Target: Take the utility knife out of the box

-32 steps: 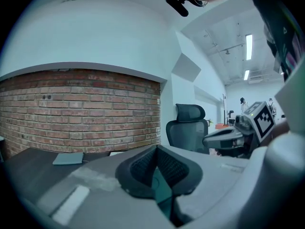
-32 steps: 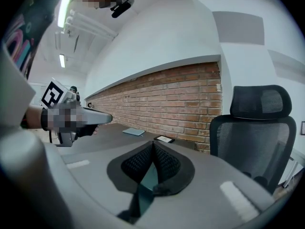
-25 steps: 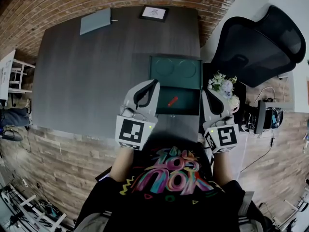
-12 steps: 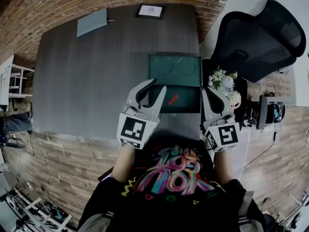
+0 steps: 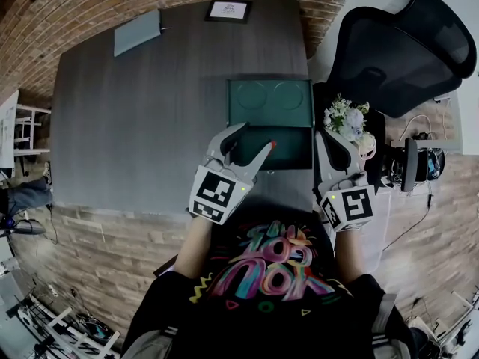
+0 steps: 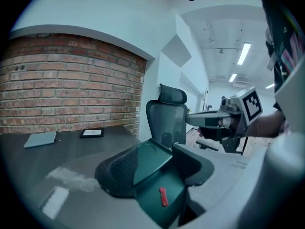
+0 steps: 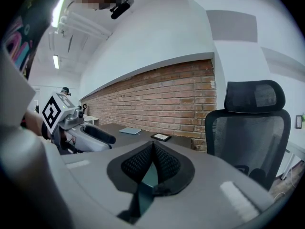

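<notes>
A green box point(image 5: 288, 152) lies open on the grey table, its lid point(image 5: 269, 99) flat behind it. The red utility knife point(image 6: 163, 196) lies on the box's floor. In the head view only the knife's red tip point(image 5: 273, 143) shows past a finger. My left gripper point(image 5: 254, 137) hangs over the box with its jaws opening. The knife is below and between the fingers point(image 6: 119, 168), untouched. My right gripper point(image 5: 327, 137) is at the box's right side, shut on the thin green wall point(image 7: 145, 187).
A black mesh office chair point(image 5: 397, 58) stands right of the table point(image 5: 150, 111). A bunch of flowers point(image 5: 346, 129) sits by the box's right edge. At the far end lie a picture frame point(image 5: 228, 10) and a grey notebook point(image 5: 137, 32).
My left gripper has moved forward and down over the box and its jaws have spread from shut to wide. Its finger now covers most of the knife. The right gripper has stayed put.
</notes>
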A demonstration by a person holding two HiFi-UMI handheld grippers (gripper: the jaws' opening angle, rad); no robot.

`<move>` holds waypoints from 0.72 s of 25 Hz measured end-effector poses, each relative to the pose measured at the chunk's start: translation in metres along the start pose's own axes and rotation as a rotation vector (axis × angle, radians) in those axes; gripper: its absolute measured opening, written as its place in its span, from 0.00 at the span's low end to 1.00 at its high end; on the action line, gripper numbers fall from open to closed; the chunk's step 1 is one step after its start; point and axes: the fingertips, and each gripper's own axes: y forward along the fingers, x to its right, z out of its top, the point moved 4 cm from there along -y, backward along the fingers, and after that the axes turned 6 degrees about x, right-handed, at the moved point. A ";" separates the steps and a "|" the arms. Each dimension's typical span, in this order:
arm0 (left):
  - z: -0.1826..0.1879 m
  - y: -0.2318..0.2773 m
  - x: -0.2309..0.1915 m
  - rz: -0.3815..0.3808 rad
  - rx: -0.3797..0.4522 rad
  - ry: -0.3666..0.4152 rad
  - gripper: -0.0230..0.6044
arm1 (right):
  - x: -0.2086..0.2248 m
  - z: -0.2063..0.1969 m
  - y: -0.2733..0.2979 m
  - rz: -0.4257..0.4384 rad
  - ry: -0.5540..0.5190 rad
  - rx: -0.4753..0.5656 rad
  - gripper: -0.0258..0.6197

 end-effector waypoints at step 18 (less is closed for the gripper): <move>-0.088 0.050 0.024 -0.175 -0.294 -0.039 0.42 | 0.010 -0.015 -0.010 -0.040 0.026 -0.044 0.04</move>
